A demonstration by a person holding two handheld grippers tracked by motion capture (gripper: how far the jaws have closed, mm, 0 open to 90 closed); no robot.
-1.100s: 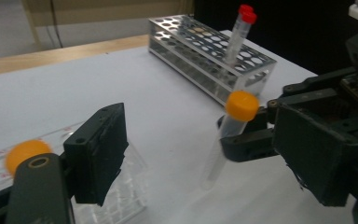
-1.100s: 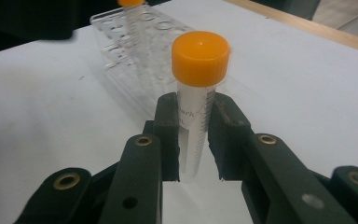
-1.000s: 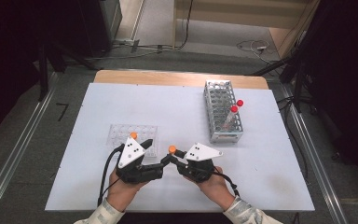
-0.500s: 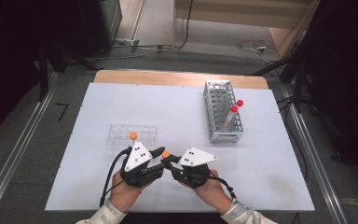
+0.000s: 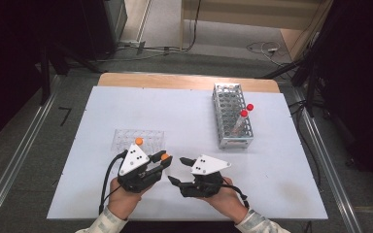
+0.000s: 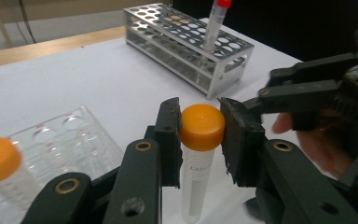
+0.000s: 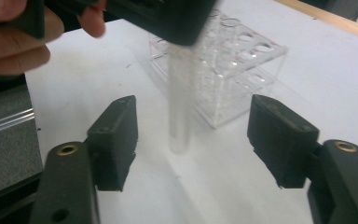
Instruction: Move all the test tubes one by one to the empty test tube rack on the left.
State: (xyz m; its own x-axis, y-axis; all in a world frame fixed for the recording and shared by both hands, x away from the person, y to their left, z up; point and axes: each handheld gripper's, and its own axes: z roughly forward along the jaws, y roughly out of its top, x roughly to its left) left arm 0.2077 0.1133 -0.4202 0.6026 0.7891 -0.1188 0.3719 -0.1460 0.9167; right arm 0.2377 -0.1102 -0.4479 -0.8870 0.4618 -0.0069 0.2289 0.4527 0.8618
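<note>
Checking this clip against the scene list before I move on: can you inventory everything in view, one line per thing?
Table: one, white top with a wooden far edge, centre of the high view.
Metal rack: one, silver, far right of the table.
Red-capped tubes: two, clear with red caps, standing in the metal rack.
Clear rack: one, transparent, near left of the table.
Tube in clear rack: one, orange cap.
Held tube: one, clear with orange cap, upright between the left jaws.
Cables: several, on the floor beyond the table.
Left gripper: black, just closed on the held tube's cap.
Right gripper: black, jaws just opened, either side of the tube, not touching.
</note>
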